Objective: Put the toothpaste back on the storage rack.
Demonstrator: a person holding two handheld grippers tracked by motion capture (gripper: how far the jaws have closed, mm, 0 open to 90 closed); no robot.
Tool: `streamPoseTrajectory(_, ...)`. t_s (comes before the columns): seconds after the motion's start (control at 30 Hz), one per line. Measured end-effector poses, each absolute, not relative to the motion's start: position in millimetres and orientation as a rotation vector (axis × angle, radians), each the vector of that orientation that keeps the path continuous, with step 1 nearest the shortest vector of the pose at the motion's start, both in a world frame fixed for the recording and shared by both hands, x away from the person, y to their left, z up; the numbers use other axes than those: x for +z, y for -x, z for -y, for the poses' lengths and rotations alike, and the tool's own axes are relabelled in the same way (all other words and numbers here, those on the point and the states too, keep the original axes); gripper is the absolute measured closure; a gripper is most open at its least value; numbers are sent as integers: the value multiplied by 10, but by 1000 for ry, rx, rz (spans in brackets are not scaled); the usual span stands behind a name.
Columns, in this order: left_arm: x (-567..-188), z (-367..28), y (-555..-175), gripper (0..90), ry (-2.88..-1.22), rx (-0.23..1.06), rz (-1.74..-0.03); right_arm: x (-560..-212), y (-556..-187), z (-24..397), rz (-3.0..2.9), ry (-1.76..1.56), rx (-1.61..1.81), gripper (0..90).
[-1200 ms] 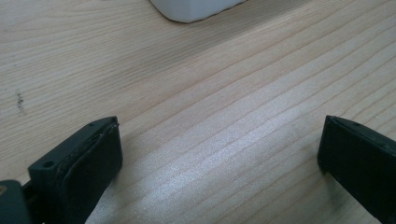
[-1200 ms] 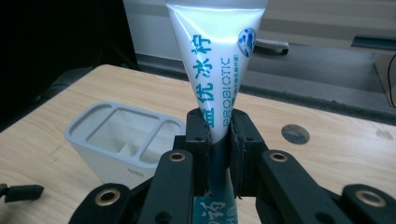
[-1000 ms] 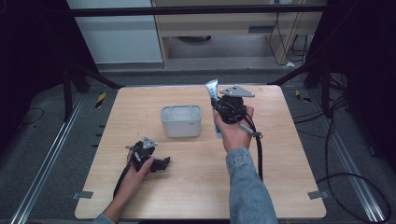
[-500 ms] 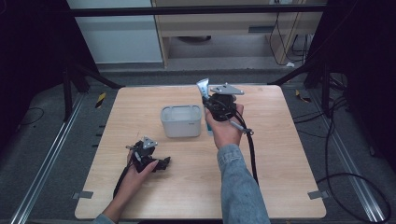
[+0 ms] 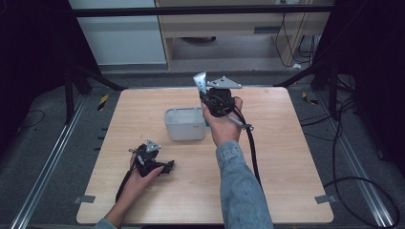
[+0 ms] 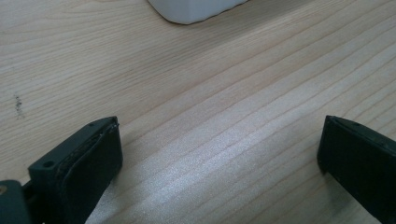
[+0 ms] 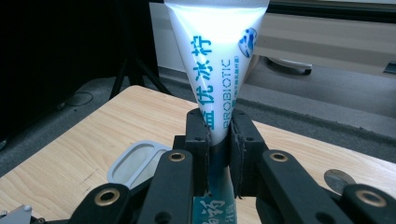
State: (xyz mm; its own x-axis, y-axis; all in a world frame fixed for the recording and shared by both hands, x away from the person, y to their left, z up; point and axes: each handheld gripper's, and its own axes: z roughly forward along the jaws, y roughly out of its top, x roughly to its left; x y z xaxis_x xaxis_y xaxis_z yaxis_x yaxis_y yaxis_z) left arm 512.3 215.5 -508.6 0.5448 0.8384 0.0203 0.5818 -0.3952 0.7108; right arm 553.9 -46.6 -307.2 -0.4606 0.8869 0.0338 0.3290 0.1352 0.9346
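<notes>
A white toothpaste tube (image 5: 200, 82) with blue print stands upright in my right gripper (image 5: 208, 97), crimped end up. In the right gripper view the jaws are shut on the tube's (image 7: 217, 60) lower part, right gripper (image 7: 219, 140). It hangs in the air just right of a white rectangular container (image 5: 185, 123), whose rim (image 7: 135, 163) shows below left of the jaws. My left gripper (image 5: 168, 166) rests on the wooden table (image 5: 286, 157) at the near left. Its jaws stand wide apart over bare wood, left gripper (image 6: 219, 154), with the container's base (image 6: 196, 7) ahead.
A small round metal disc (image 7: 337, 179) lies on the table to the right of my right gripper. Black cables trail from both grippers across the tabletop. Dark frame legs and a pale cabinet stand beyond the table's far edge.
My right gripper has carried the tube leftward and a little up, closer to the container. The left gripper has stayed where it was.
</notes>
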Motion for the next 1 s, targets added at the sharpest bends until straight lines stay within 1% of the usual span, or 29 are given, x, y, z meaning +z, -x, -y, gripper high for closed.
streamPoseTrajectory(0.33,-5086,-2156,-5123,0,-2121,502,-1140,-2944,-5681,298,-1840,-1151,1369,795)
streamPoseTrajectory(0.67,-5086,-2156,-5123,0,-2122,500,-1139,-2977,-5878,101,-1844,-1144,1380,794)
streamPoseTrajectory(1.0,-5087,-2155,-5125,0,-2120,500,-1138,-3017,-5980,-67,-1830,-1138,1398,793)
